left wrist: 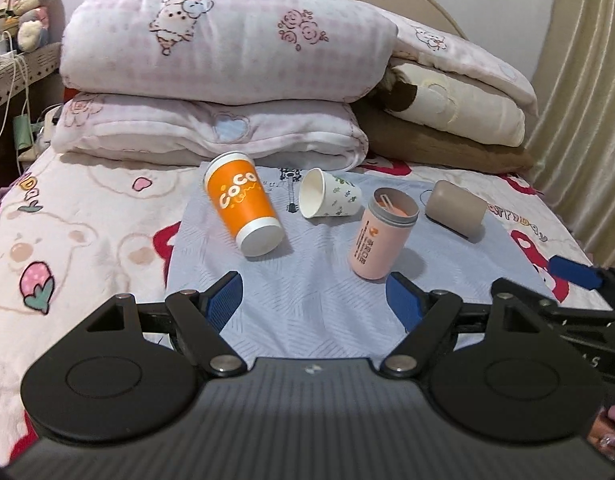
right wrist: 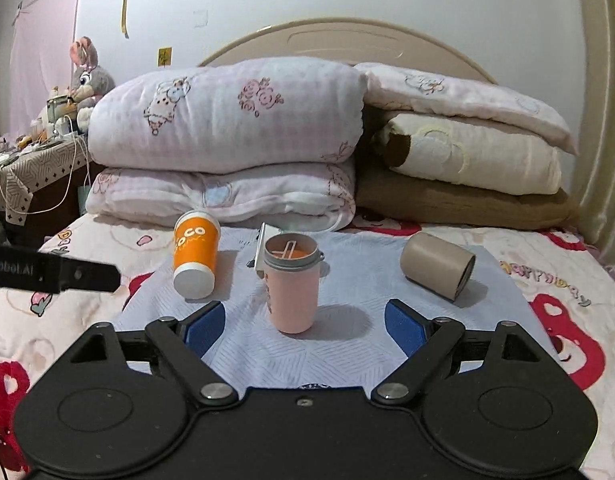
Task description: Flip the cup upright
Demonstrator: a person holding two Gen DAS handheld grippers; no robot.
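Several cups rest on a pale blue cloth (left wrist: 307, 292) on the bed. An orange "CoCo" cup (left wrist: 243, 204) lies tipped, its white base toward me; it also shows in the right wrist view (right wrist: 195, 256). A white leaf-print paper cup (left wrist: 327, 199) lies on its side, mouth to the left. A pink cup (left wrist: 381, 234) stands upright, mouth up, also in the right wrist view (right wrist: 293, 286). A taupe cup (left wrist: 455, 209) lies on its side (right wrist: 437, 266). My left gripper (left wrist: 315, 300) is open and empty, short of the cups. My right gripper (right wrist: 303, 326) is open, just before the pink cup.
Folded pink quilts (left wrist: 219, 80) and brown and cream blankets (left wrist: 447, 120) are stacked behind the cups against the headboard (right wrist: 347, 40). A cluttered bedside table (right wrist: 31, 168) with cables stands at the left. Curtains (left wrist: 579, 100) hang at the right.
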